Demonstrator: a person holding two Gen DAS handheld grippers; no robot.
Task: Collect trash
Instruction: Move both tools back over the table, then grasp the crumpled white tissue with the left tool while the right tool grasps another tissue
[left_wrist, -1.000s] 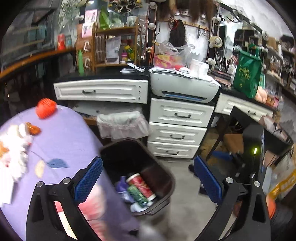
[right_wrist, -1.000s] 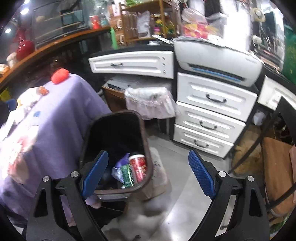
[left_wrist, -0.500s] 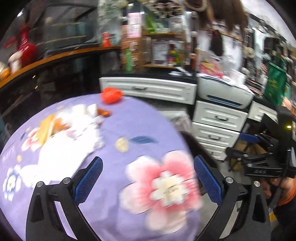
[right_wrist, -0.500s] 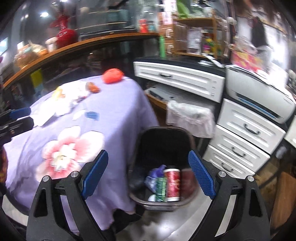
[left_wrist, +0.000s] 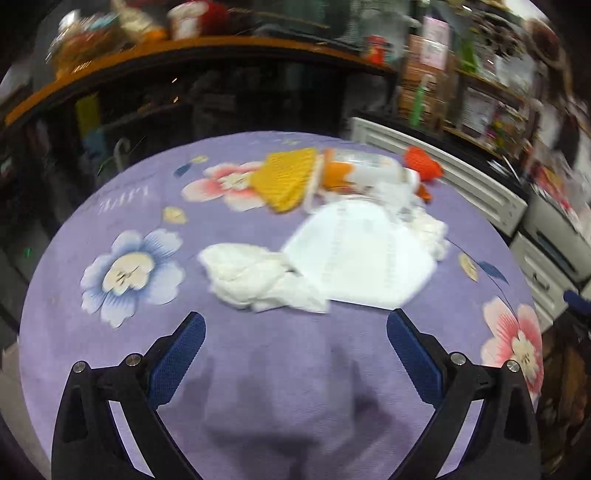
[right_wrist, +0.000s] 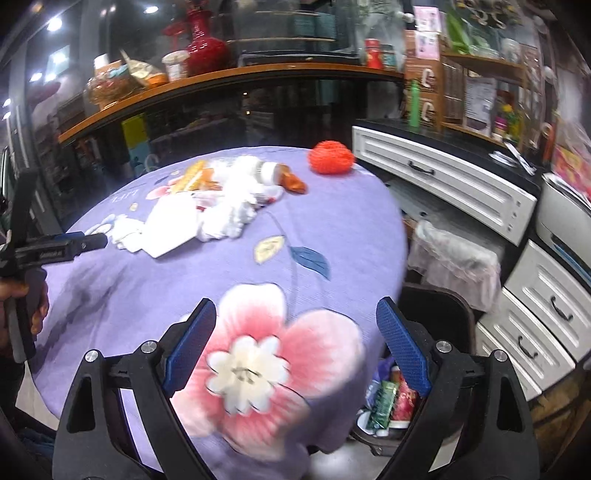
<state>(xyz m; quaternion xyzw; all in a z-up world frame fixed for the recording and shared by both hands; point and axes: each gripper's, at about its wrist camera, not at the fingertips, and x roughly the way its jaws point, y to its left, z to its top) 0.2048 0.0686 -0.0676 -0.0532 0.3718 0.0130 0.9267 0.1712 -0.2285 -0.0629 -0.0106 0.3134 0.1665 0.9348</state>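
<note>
Both the left tongs (left_wrist: 295, 332) and right tongs (right_wrist: 295, 321) gape wide and empty over the purple flowered tabletop (left_wrist: 258, 369), its crumpled tissues (left_wrist: 258, 277) and paper just ahead, the black bin (right_wrist: 436, 314) beside it.

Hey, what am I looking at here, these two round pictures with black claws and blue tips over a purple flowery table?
No robot: a person holds a two-finger grabber in each hand, each carrying a fisheye camera looking along its fingers. One picture is from the left gripper, the other from the right gripper. Both are open and empty. On the purple tablecloth lie crumpled tissues, a white sheet, a yellow cloth and an orange ball. The dark bin beside the table holds trash.
</note>
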